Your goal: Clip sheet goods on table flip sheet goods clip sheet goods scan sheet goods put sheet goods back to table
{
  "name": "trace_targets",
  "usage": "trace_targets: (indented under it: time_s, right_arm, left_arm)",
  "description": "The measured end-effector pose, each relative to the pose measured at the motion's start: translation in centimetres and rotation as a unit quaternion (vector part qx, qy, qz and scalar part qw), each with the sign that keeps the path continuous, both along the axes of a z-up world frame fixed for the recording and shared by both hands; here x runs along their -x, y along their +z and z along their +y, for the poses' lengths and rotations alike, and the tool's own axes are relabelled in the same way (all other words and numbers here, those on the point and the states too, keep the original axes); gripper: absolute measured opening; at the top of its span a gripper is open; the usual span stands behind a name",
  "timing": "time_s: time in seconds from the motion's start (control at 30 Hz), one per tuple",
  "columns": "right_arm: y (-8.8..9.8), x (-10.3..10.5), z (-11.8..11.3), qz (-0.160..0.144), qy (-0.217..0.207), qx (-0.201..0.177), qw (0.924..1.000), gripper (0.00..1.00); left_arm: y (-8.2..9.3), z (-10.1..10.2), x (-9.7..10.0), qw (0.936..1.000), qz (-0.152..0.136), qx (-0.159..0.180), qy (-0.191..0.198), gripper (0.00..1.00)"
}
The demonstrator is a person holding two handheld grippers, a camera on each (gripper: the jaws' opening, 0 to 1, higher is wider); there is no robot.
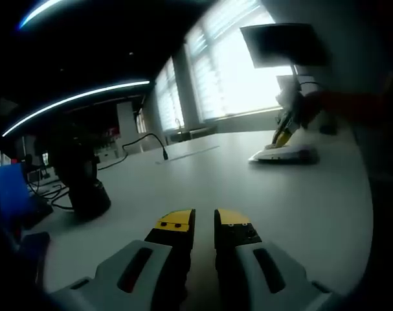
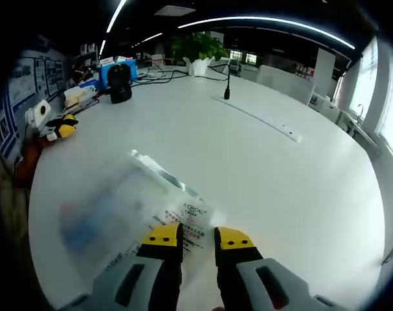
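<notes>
A wide white table [image 2: 300, 181] spreads under both views. On it, in the right gripper view, lies a clear plastic packet [image 2: 128, 207], flat, just ahead of the right gripper [image 2: 195, 238], whose jaws stand slightly apart and hold nothing. The left gripper [image 1: 204, 220] hovers over bare tabletop, jaws narrowly parted, empty.

The sheet goods [image 2: 128, 210] are motion-blurred, their small print unreadable.
</notes>
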State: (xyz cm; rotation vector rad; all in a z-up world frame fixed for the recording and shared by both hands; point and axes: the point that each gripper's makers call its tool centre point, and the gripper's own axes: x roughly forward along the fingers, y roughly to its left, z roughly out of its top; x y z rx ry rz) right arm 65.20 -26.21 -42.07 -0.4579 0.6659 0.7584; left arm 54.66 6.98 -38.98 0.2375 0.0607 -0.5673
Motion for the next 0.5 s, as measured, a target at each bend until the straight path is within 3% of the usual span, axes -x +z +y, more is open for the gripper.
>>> trace_targets:
  time_s: [0.13,0.5]
  right_arm:
    - [0.13,-0.02,0.19,-0.021,0.009,0.033,0.9992,0.11]
    - [0.29,-0.25,0.35,-0.058,0.021,0.077,0.9951,0.03]
  left_arm:
    - [0.02,-0.01,0.05,1.0000,-0.001,-0.001,0.000,0.04]
    - [0.09,-0.03,0.17,1.0000,-0.004,-0.003,0.001,0.04]
